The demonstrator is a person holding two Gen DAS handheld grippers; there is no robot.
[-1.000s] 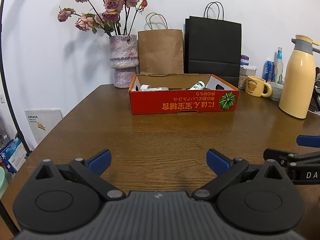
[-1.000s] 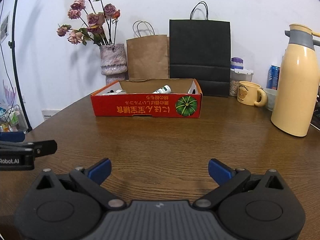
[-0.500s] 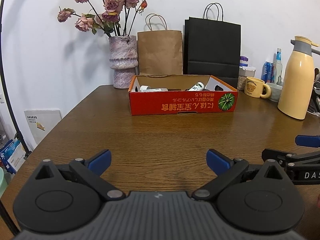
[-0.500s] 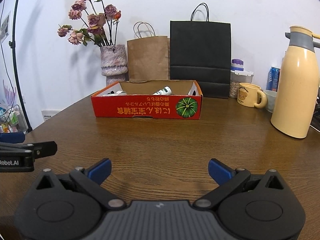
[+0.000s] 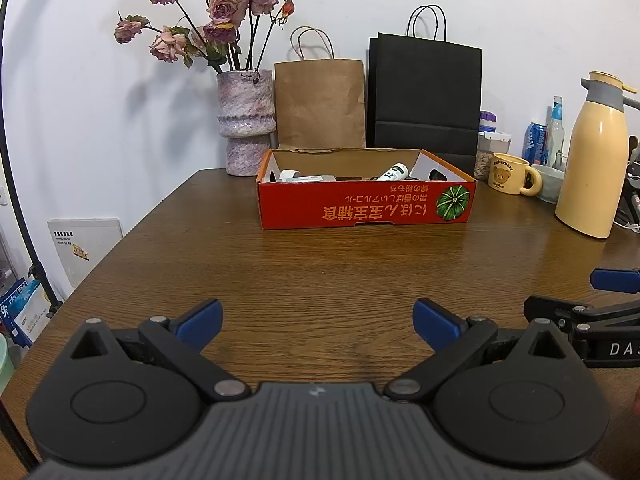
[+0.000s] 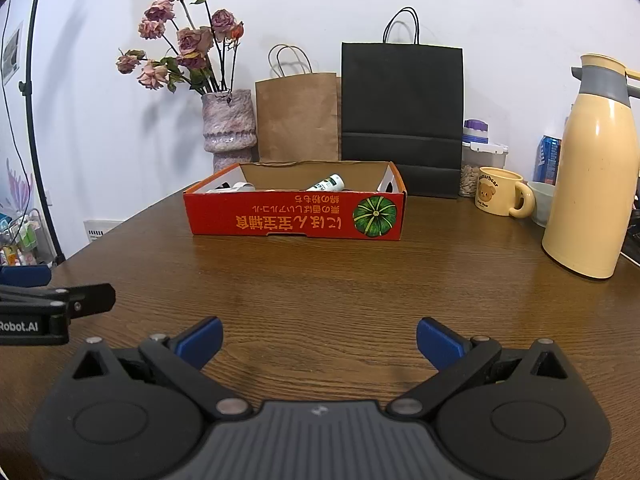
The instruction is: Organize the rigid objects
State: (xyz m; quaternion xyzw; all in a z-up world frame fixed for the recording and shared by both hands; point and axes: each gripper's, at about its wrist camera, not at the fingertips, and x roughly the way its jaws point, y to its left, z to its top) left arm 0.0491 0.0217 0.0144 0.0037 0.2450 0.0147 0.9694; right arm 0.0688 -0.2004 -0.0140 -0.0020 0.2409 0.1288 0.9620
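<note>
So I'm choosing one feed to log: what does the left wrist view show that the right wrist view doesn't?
Only the left wrist view: a clear bottle behind the blue can, and the right tongs at its edge. Only the right: the left tongs and a wall outlet. Both: the red cardboard box, the vase of dried roses, two paper bags, the bear mug and the cream thermos jug.

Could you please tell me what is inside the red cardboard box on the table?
Inside the red box: a white tube and a white roll. Its front wall hides the rest.

box [image 5: 366, 210] mid-table [image 5: 320, 272] | bags [image 5: 424, 92] behind | flask [image 5: 592, 160] right
</note>
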